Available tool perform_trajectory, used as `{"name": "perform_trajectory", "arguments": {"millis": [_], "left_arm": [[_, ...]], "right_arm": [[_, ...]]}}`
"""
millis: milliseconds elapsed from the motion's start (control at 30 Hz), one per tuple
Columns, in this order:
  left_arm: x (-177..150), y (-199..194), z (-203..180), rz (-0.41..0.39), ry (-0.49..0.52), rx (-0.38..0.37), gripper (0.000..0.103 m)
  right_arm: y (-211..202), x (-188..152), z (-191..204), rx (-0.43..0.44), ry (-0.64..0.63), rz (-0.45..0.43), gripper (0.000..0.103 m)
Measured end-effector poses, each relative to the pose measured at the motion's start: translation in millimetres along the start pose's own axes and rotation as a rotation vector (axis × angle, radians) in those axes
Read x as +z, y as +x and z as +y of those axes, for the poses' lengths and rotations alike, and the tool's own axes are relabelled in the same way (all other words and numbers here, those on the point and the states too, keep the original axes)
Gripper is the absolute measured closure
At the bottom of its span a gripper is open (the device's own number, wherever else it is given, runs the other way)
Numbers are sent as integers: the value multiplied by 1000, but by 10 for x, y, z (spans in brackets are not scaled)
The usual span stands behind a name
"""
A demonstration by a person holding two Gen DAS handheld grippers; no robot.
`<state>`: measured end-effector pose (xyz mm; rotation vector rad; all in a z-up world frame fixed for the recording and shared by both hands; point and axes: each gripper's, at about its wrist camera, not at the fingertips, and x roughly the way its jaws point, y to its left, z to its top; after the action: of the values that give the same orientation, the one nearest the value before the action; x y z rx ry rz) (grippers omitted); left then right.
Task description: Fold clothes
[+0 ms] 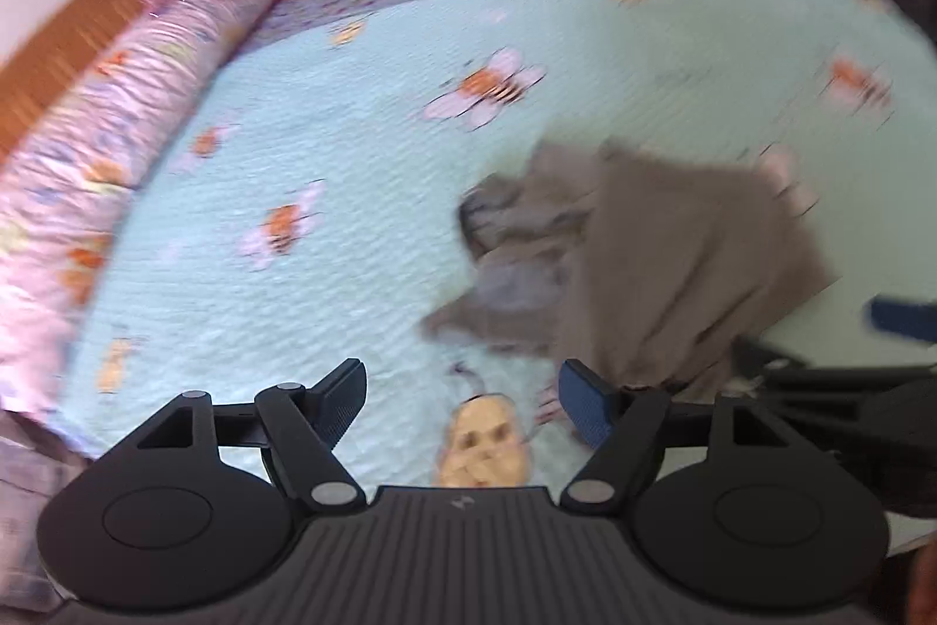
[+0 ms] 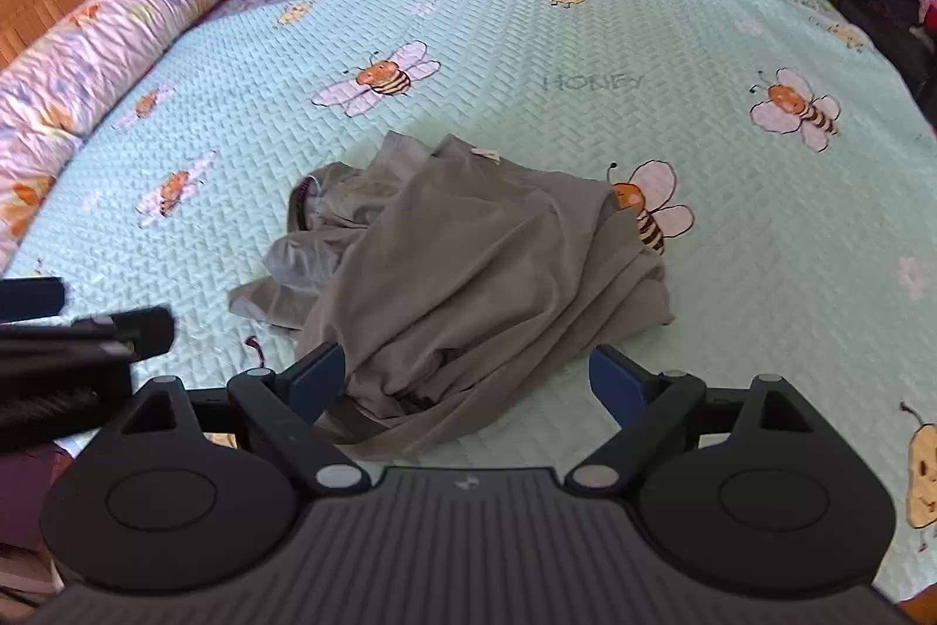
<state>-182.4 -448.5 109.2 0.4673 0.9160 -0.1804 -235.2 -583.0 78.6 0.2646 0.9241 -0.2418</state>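
Grey garment (image 2: 468, 267) lay crumpled on bed (image 2: 527, 57); both grippers' (image 1: 462, 399) (image 2: 465, 382) jaws spread, empty. Risk: bunched layers, a pinch might catch several.

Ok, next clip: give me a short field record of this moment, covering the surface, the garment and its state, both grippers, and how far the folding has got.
surface: bed with a mint green bee-print cover
garment: grey-brown garment, crumpled in a heap near the front edge of the bed
left gripper: open, empty, over the cover beside the heap; view is motion-blurred
right gripper: open, empty, the heap's near edge between its fingers
background: rolled floral quilt along the wooden headboard
progress: no fold visible yet
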Motion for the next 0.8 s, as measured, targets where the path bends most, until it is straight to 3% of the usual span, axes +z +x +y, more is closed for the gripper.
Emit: {"name": "perform_trajectory", "arguments": {"millis": [267,533,800], "left_arm": [[86,9,241,82,-153,-140,28],[-17,344,180,195,-162,-165,28],[-53,501,252,224,-195,-178,28]], "right_arm": [[-48,89,-24,-27,20,32,12],[3,209,12,-25,24,42,12],[90,178,117,-43,-18,60,12]]}}
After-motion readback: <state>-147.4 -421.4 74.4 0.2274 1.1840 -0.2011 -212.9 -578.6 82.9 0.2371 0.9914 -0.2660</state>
